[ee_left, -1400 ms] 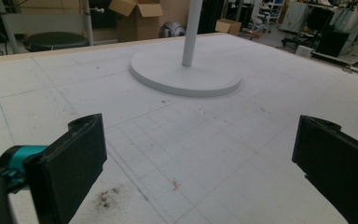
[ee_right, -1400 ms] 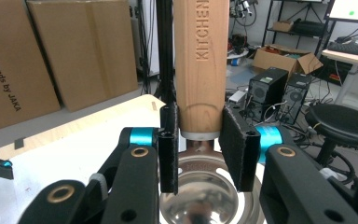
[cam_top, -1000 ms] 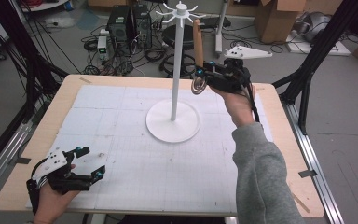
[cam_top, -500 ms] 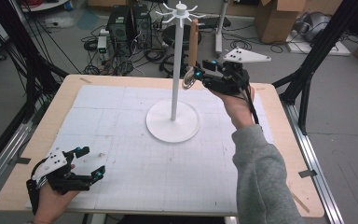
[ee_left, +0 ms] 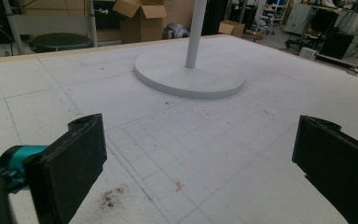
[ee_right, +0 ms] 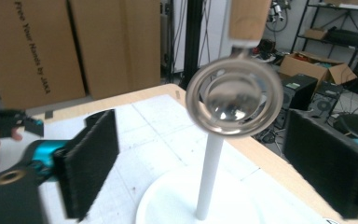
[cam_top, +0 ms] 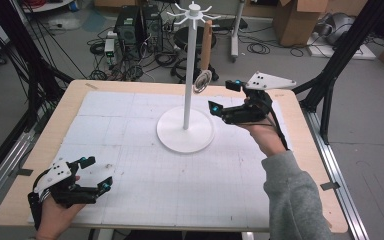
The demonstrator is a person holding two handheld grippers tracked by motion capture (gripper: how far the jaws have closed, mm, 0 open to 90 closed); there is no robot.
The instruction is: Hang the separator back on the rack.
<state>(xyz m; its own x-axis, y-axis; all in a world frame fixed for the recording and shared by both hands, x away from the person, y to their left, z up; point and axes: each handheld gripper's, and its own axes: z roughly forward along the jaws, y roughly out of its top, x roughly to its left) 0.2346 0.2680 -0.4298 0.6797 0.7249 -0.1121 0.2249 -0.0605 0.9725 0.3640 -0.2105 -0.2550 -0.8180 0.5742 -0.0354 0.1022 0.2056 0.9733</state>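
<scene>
Table: white stand at centre. Wooden-handled utensil hangs from stand's top hook, 1 o'clock of pole. Right tool at 3 o'clock, jaws apart, utensil free: probably release step; next, retreat clear. Left tool at 7 o'clock, apart, idle.

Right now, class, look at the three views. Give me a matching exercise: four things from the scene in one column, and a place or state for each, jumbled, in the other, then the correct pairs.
Column 1
1. left gripper
2. right gripper
3. white stand
4. metal utensil with a wooden handle

Column 2
A. hangs from a hook at the top of the stand
B. held low at the near left corner of the table, jaws open
C. stands on the middle of the table
D. raised beside the hanging utensil, jaws open and apart from it

Pairs: 1-B, 2-D, 3-C, 4-A
</scene>
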